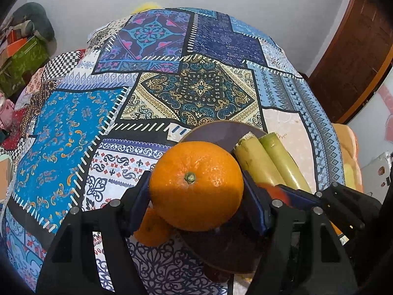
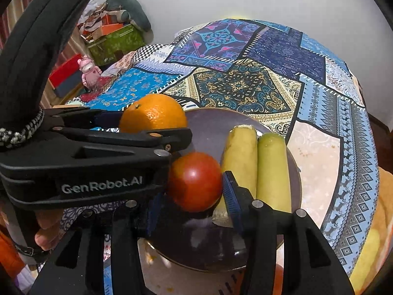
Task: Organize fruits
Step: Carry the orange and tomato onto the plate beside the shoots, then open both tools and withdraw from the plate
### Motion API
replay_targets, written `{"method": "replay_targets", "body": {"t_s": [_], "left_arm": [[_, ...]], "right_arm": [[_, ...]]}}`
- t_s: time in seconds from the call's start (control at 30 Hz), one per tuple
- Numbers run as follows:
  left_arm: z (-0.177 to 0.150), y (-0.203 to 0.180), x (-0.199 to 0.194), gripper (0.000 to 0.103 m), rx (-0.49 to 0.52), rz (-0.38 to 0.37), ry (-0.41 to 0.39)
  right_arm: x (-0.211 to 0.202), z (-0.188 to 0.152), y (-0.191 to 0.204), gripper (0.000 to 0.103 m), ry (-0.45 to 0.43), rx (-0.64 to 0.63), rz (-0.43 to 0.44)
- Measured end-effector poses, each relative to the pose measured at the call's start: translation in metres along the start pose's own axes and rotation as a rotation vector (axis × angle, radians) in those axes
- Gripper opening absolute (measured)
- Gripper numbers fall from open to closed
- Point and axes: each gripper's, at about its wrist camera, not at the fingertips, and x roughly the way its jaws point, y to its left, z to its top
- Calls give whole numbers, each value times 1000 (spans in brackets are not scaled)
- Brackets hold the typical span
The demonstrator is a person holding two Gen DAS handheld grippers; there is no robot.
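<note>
My left gripper (image 1: 196, 179) is shut on a large orange (image 1: 196, 186), held above the left rim of a dark round plate (image 1: 216, 132). That orange (image 2: 153, 114) hangs over the plate (image 2: 211, 127) in the right wrist view too. A red tomato (image 2: 195, 182) rests on the plate between the fingers of my right gripper (image 2: 195, 184). The right pad lies against it; the left pad's tip is hidden behind the left gripper. Two pale green bananas with cut ends (image 2: 258, 164) lie side by side on the plate's right half. A second orange (image 1: 149, 231) sits on the cloth under the left gripper.
A patchwork tablecloth (image 1: 196, 91) covers the round table, which drops away at the far and right edges. Boxes and clutter (image 2: 115, 39) and a pink toy (image 2: 88, 71) stand beyond the table's left side. A wooden door (image 1: 356, 56) is at the right. A hand (image 2: 46, 231) holds the left gripper.
</note>
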Motion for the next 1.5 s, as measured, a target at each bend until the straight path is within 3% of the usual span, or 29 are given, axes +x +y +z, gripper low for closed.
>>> {"method": "replay_targets", "body": {"t_s": [0.23, 0.57, 0.83, 1.07, 1.33, 1.5], "left_arm": [[-6, 0, -3, 70, -14, -28, 21], [3, -9, -60, 70, 24, -22, -124], [-12, 1, -95, 70, 38, 16, -161], [-36, 20, -95, 70, 45, 75, -127], [-56, 32, -66, 70, 59, 106, -56], [-62, 36, -45, 58, 62, 107, -13]], "right_arm": [[-18, -2, -5, 46, -32, 10, -16], [-63, -19, -25, 46, -85, 65, -59], [-104, -38, -46, 50, -140, 118, -124], [-118, -62, -68, 55, -138, 175, -178], [-106, -92, -86, 56, -77, 258, -170], [-94, -103, -89, 56, -40, 283, -152]]}}
